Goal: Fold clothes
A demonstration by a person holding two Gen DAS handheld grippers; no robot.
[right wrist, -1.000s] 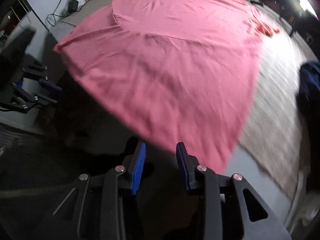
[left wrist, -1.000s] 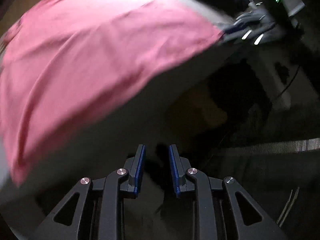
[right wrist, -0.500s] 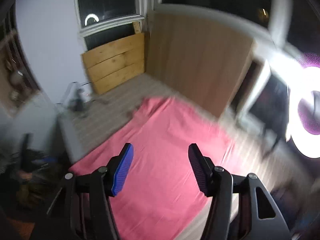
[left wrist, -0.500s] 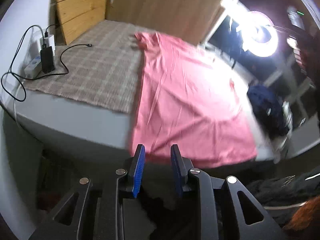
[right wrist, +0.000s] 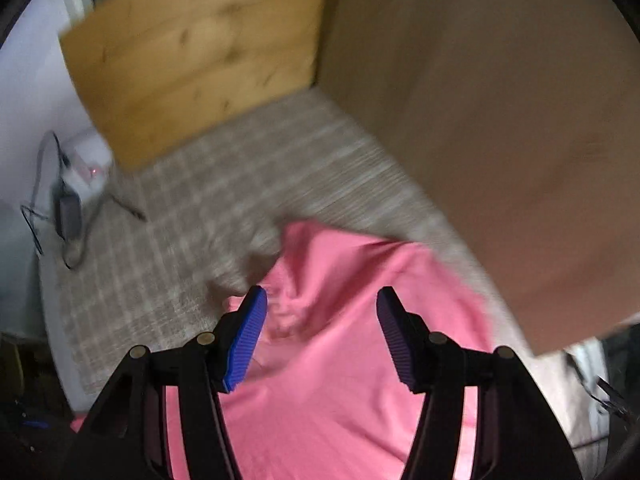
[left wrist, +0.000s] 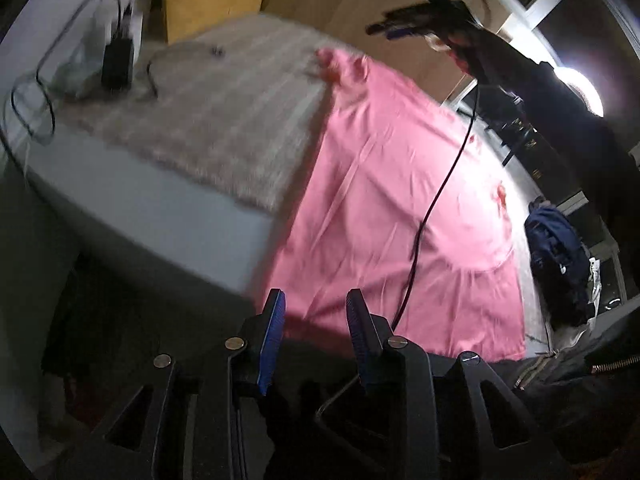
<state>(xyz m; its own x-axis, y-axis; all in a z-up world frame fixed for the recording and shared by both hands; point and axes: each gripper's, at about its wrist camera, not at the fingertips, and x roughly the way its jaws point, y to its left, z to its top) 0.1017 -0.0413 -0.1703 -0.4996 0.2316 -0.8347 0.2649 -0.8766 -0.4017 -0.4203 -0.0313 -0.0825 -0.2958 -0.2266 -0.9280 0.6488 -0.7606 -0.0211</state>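
A pink garment (left wrist: 392, 200) lies spread flat on a checked cloth (left wrist: 216, 120) over a grey table. My left gripper (left wrist: 316, 320) hovers open at the garment's near hem, which hangs over the table edge, with nothing between its fingers. In the right wrist view my right gripper (right wrist: 320, 320) hangs open above the garment's far end (right wrist: 340, 340), close to a crumpled corner (right wrist: 288, 308). The left wrist view shows that right gripper (left wrist: 416, 24) held up high by a dark sleeve (left wrist: 552, 112), its black cable (left wrist: 444, 176) trailing across the cloth.
A dark blue garment (left wrist: 556, 264) lies heaped at the table's right end. A power strip with a black adapter and cables (left wrist: 116, 60) sits at the back left corner. Wooden panels (right wrist: 192, 60) stand behind the table. A bright lamp (left wrist: 580, 88) glares at the right.
Both grippers swung up from low beside the table. The right one travelled forward over the pink garment to its far end and opened wider. The left one stayed near the hem.
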